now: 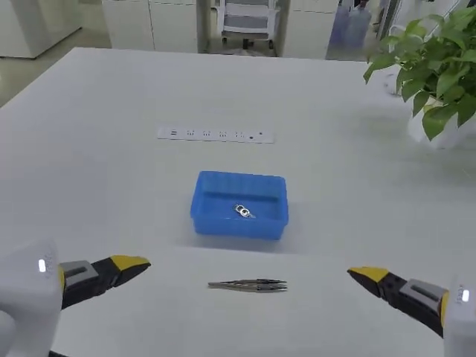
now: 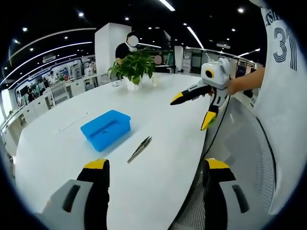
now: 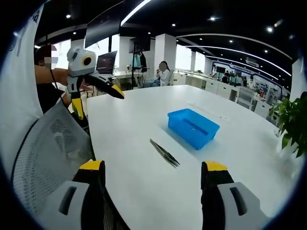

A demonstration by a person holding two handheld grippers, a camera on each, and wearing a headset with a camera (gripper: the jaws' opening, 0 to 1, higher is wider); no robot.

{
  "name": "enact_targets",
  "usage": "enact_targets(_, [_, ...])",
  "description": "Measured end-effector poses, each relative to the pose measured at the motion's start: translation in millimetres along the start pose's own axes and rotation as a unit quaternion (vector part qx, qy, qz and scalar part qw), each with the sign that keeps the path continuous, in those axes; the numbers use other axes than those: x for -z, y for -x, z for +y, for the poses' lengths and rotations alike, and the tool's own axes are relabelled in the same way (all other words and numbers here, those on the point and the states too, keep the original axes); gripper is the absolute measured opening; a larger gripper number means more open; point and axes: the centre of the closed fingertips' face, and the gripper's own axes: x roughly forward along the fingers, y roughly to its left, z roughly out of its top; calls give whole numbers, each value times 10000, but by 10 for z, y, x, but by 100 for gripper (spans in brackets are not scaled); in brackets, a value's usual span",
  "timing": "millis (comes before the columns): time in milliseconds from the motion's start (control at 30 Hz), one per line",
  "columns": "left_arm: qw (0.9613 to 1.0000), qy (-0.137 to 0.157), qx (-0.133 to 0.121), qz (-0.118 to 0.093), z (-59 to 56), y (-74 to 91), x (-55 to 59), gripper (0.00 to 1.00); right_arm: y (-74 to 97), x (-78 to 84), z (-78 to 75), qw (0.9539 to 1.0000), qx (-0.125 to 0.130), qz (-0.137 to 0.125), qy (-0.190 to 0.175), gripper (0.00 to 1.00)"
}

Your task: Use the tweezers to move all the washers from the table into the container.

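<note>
Open-plan office. Big white table (image 1: 357,245) with a power strip (image 1: 215,134) on top and a potted plant (image 1: 435,67) at the far right. Office chair (image 1: 247,18) and white cabinets (image 1: 156,22) behind. Dark ceiling (image 3: 158,21), linear light strips (image 3: 136,10), white column (image 2: 108,45). Grey mesh (image 3: 53,153) at the near edge is probably a chair back.

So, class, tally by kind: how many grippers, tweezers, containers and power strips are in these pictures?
Grippers: 2 (left gripper, right gripper)
Tweezers: 1
Blue container: 1
Power strip: 1
Total: 5
</note>
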Motion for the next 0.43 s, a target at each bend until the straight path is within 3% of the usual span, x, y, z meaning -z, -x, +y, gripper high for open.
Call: enact_targets(433, [9998, 145, -113, -7, -52, 33, 61, 83, 34, -5, 37, 9999, 124, -6, -50, 80])
